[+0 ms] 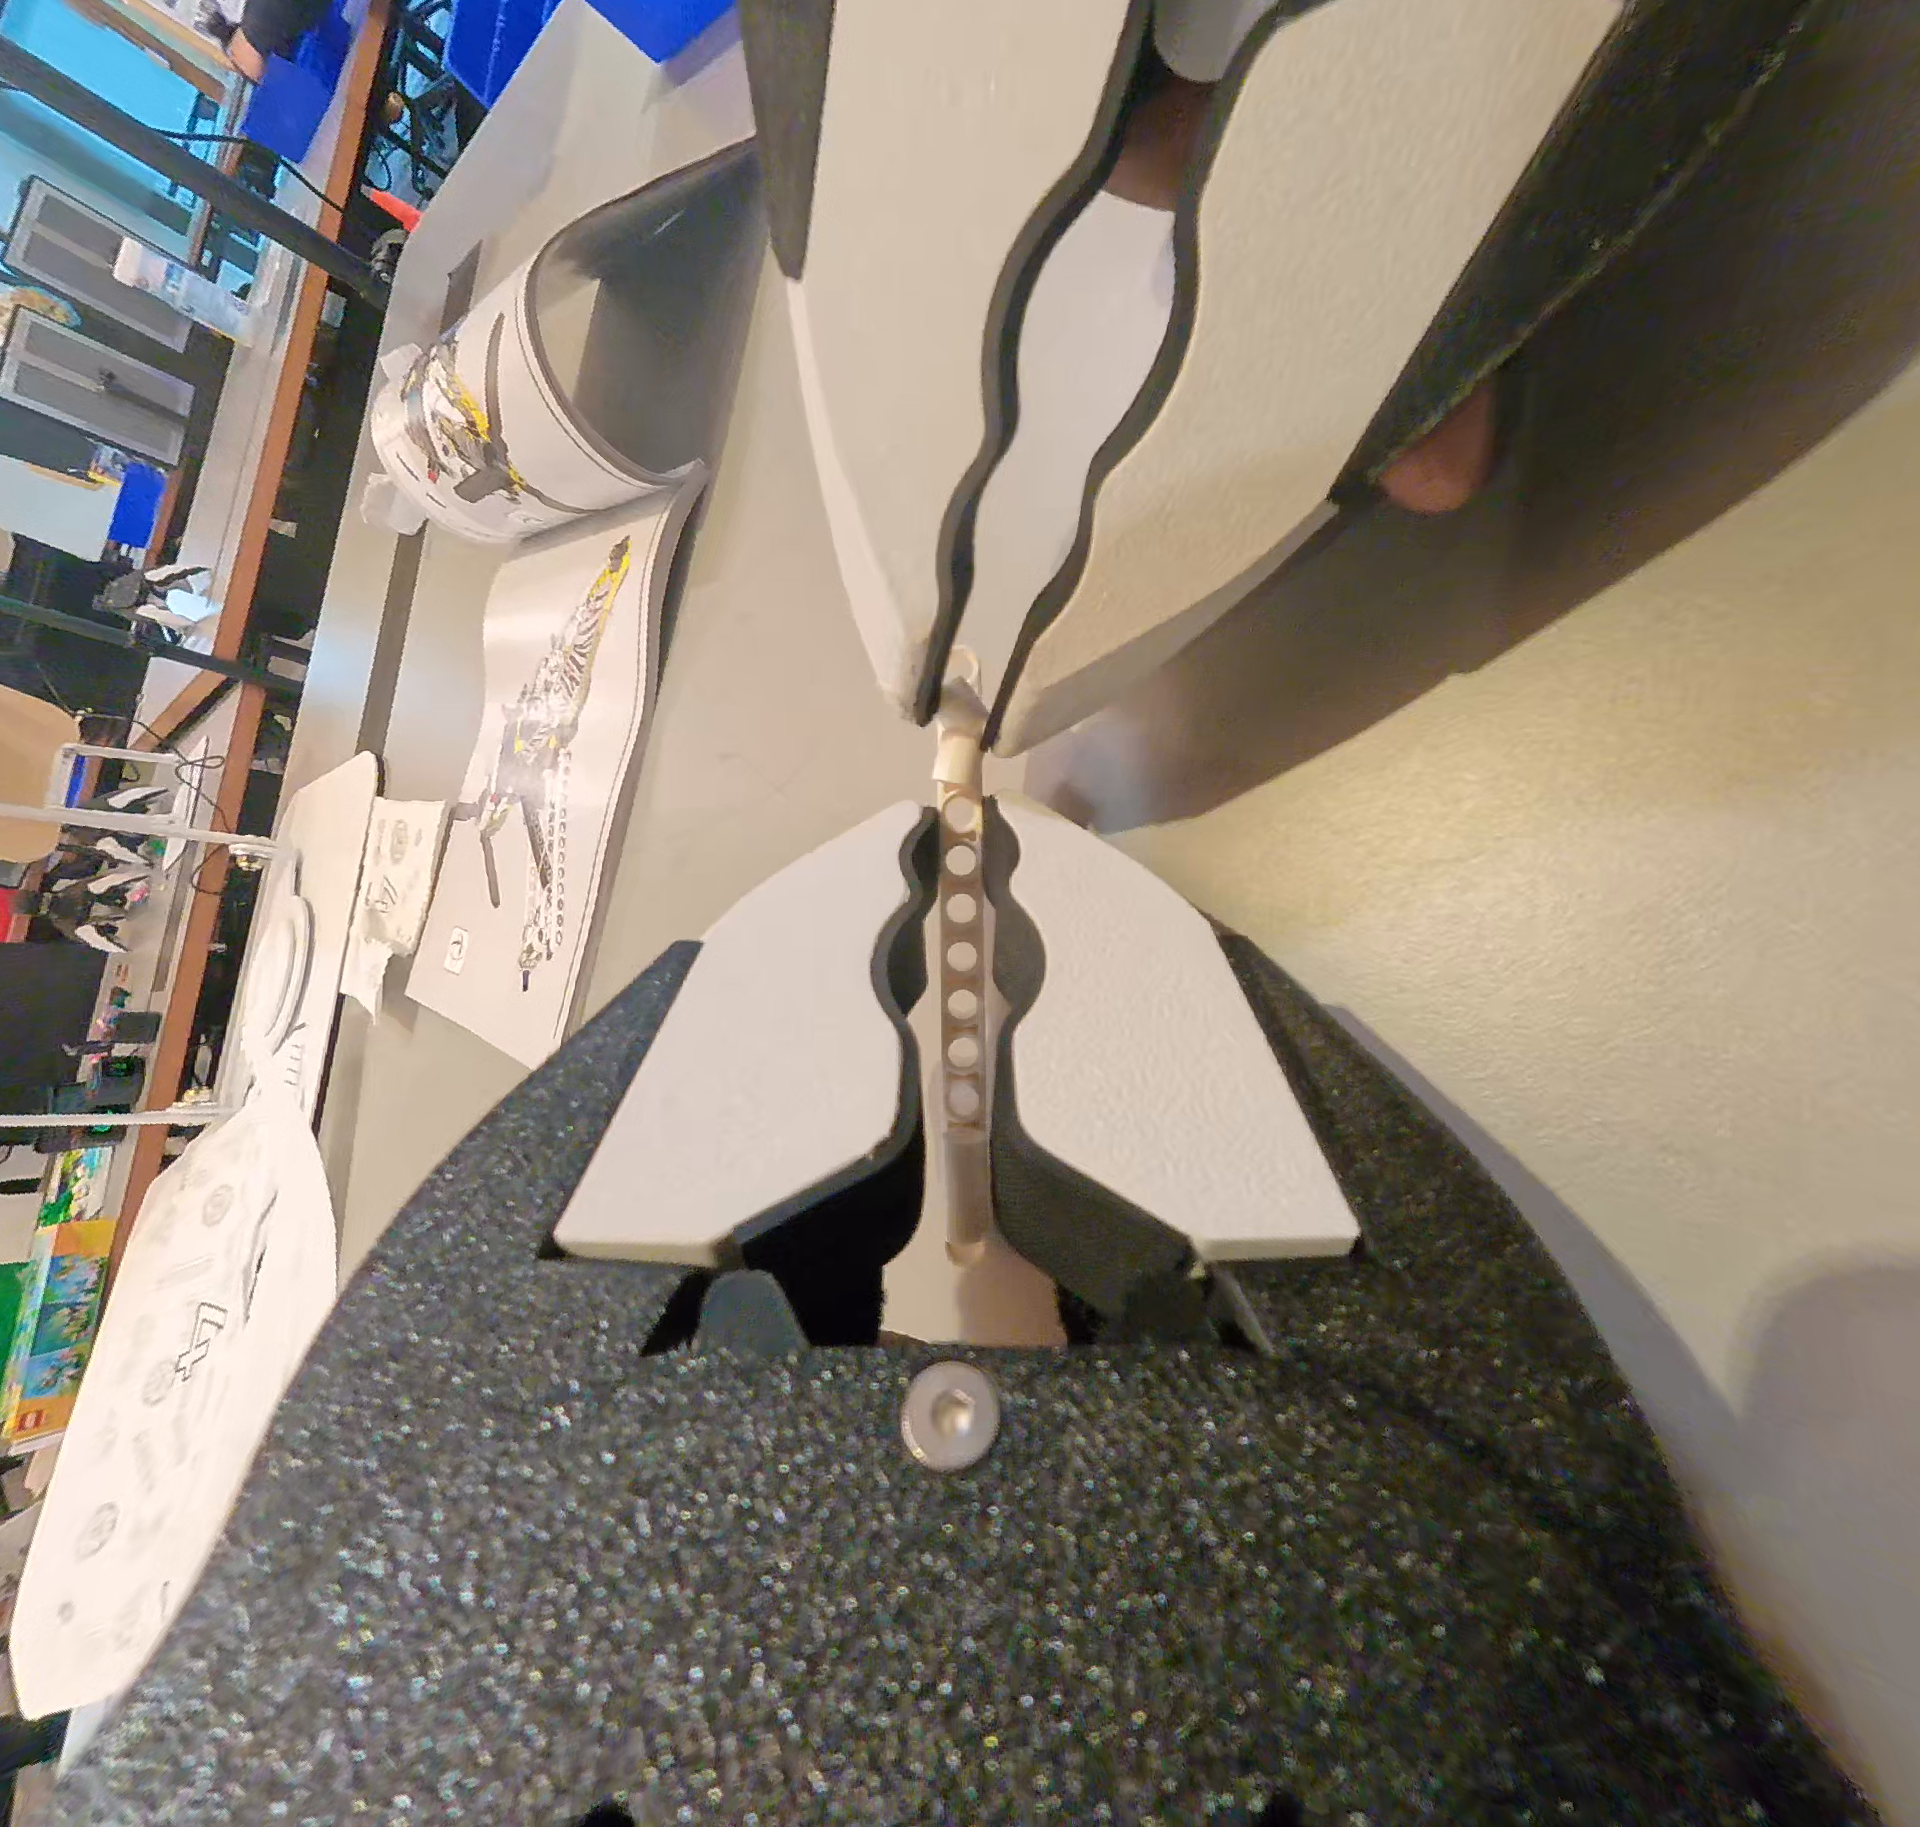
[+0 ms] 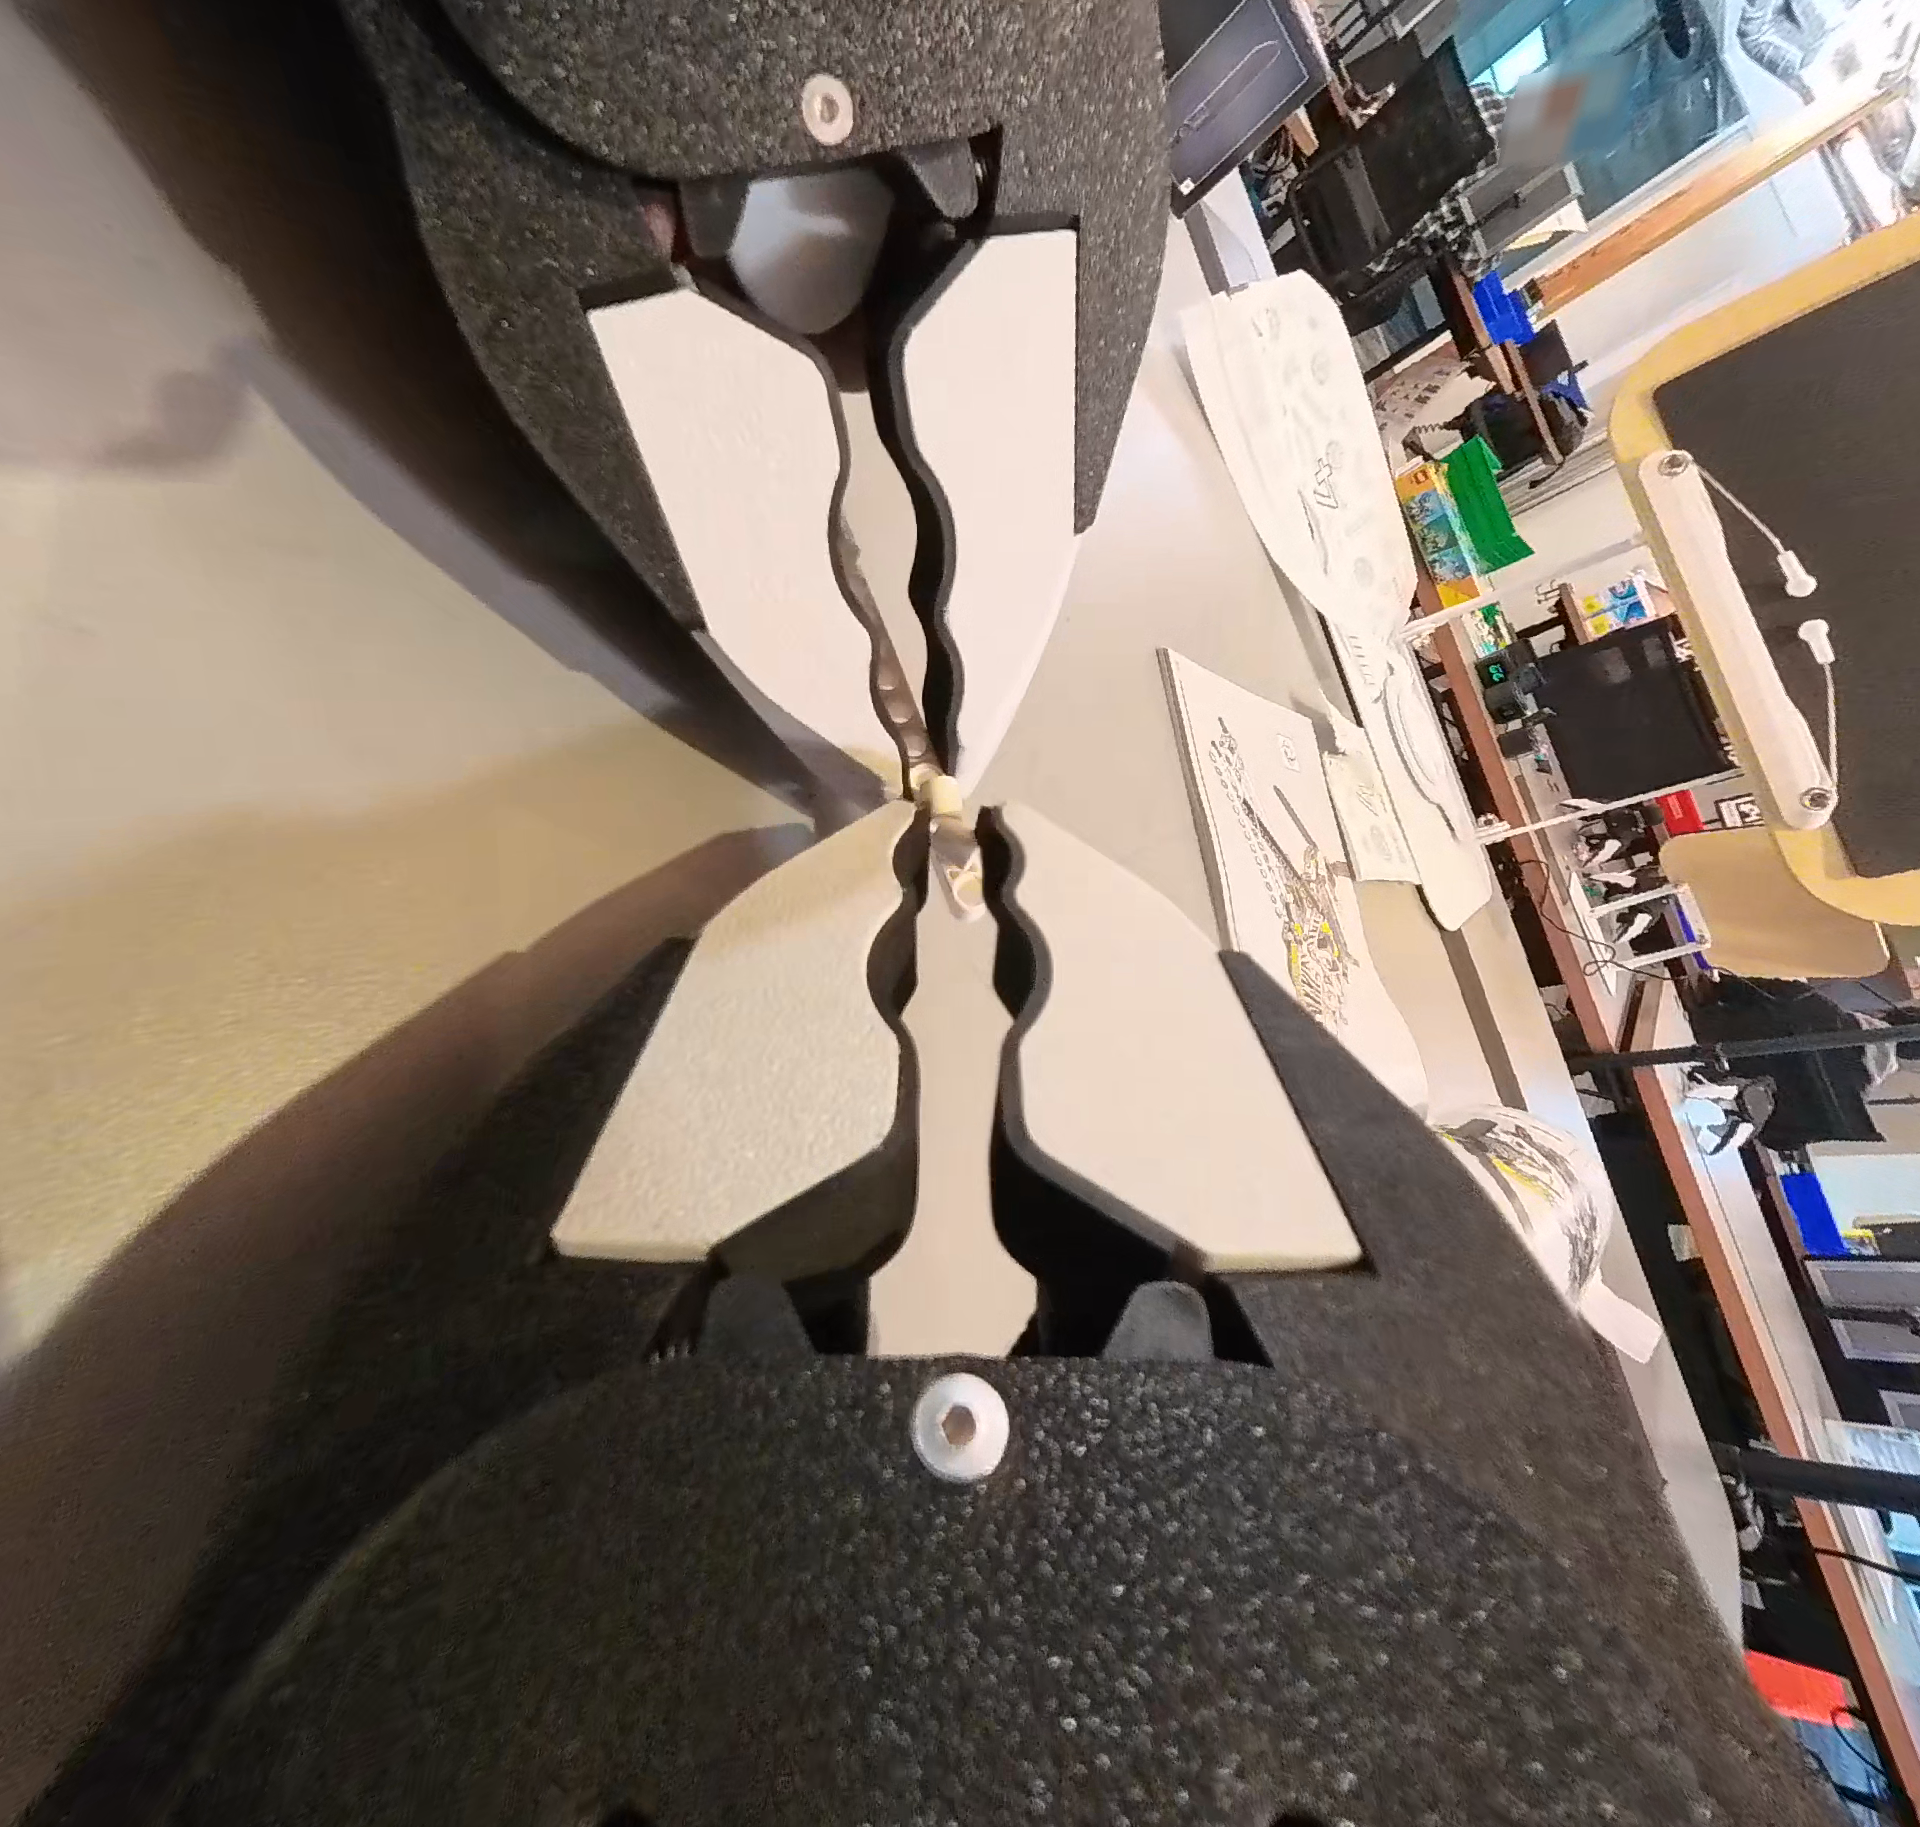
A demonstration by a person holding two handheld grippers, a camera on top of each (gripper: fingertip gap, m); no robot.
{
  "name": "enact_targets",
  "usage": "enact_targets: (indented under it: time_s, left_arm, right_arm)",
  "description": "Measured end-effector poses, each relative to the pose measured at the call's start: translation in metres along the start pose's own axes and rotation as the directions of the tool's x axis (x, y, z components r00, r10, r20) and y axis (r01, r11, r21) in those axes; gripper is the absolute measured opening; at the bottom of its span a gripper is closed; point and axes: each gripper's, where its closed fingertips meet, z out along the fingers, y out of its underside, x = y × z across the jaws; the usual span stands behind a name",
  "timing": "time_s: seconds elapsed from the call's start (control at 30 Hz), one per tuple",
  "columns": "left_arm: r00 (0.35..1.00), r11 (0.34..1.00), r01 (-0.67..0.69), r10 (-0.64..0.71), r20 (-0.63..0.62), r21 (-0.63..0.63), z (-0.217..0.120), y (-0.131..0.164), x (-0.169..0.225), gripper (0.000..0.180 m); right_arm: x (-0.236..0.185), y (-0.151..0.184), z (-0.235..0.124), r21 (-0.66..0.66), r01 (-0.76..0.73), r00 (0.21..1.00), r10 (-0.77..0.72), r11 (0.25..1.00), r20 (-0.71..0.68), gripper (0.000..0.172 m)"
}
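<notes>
Printed writing is showing on the open white instruction booklet [image 2: 1278, 842] and white sticker sheets [image 2: 1320, 447] lying along the grey table [image 2: 1143, 572] edge.

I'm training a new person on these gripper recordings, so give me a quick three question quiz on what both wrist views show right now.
1. True or false: the left gripper is clamped on a light perforated beam that runs back between its fingers.
2. Multiple choice: the small pale connector piece in the right gripper meets the beam's end
A. at the two grippers' fingertips
B. flat on the table
C. inside the blue bin
3. Fill in: left of the grippers in the left wrist view, an open ______ booklet with a printed model drawing lies on the grey table.

Key: 1 true; 2 A; 3 instruction
</notes>
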Motion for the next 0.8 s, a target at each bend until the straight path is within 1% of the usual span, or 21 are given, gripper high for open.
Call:
enact_targets:
  time_s: [0.33,0.47,0.6,0.7,0.8]
  left_arm:
    - [0.999,0.999,0.036,-0.036,0.006,0.003,0.0003,-0.0003,-0.0013,0.009]
    - [0.999,0.999,0.044,-0.044,0.017,-0.003,0.0003,0.0,-0.0025,0.009]
    - [0.997,0.998,0.062,-0.061,0.036,-0.008,-0.0003,0.0005,-0.0059,0.009]
    - [0.998,0.998,0.059,-0.059,0.033,-0.007,-0.0001,0.0001,-0.005,0.009]
    - [0.998,0.999,0.054,-0.054,0.032,-0.001,-0.0002,-0.0022,-0.0037,0.009]
  right_arm:
    - [0.003,0.0019,0.0003,-0.01,-0.01,1.0,0.01,1.0,-0.022,0.012]
    - [0.004,0.0043,0.0011,-0.022,-0.027,0.999,0.026,0.999,-0.024,0.016]
    - [0.0042,0.0087,0.0019,-0.04,-0.048,0.999,0.048,0.998,-0.017,0.016]
    - [0.0056,0.0056,0.0009,-0.023,-0.044,0.999,0.044,0.999,-0.026,0.014]
    - [0.0035,0.0071,0.003,-0.037,-0.032,0.999,0.032,0.999,-0.02,0.012]
